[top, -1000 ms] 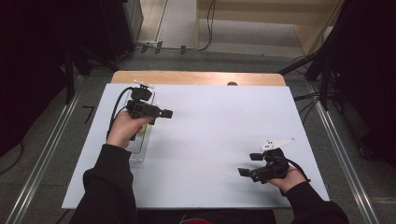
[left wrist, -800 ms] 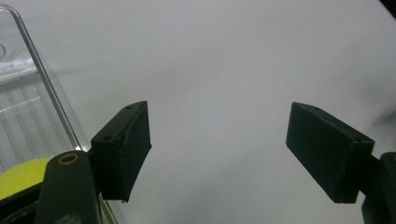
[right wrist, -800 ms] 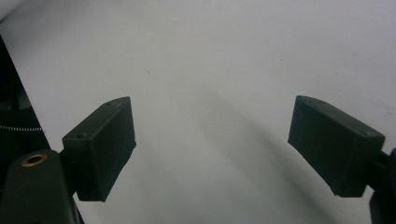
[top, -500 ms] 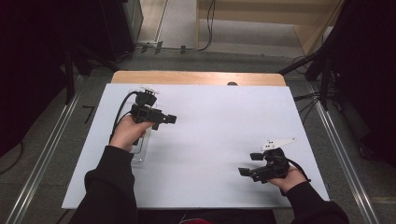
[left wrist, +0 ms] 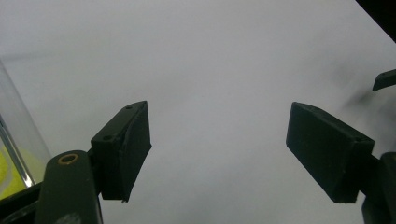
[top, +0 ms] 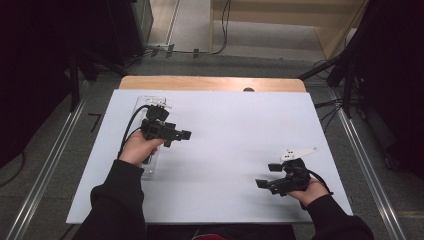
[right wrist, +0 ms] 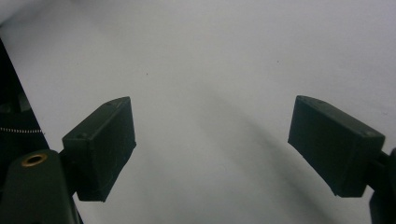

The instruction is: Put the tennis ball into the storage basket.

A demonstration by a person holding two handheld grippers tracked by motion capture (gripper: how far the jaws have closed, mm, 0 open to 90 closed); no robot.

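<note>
Seemingly parked for easy reach, the clear tube [top: 151, 131] lies lengthwise along the left side of the counter [top: 235, 135], something yellow inside it at its near end. Directly above the tube hovers the left gripper [top: 181, 135], jaws spread and empty, pointing away from it across the counter. Well apart from the tube, the right gripper [top: 267, 176] rests low, jaws likewise spread.

The person wears black long sleeves [top: 117, 200]. Each hand holds a black gripper: the left gripper [top: 180, 135] trails a black cable looping behind it, and the right gripper [top: 267, 176] carries a pale three-cornered plate [top: 298, 152] above its body. The jaws end in flat black rectangular pads [left wrist: 123, 147]; a brass-ringed screw hole [left wrist: 68, 159] sits just behind the left pad.
</note>
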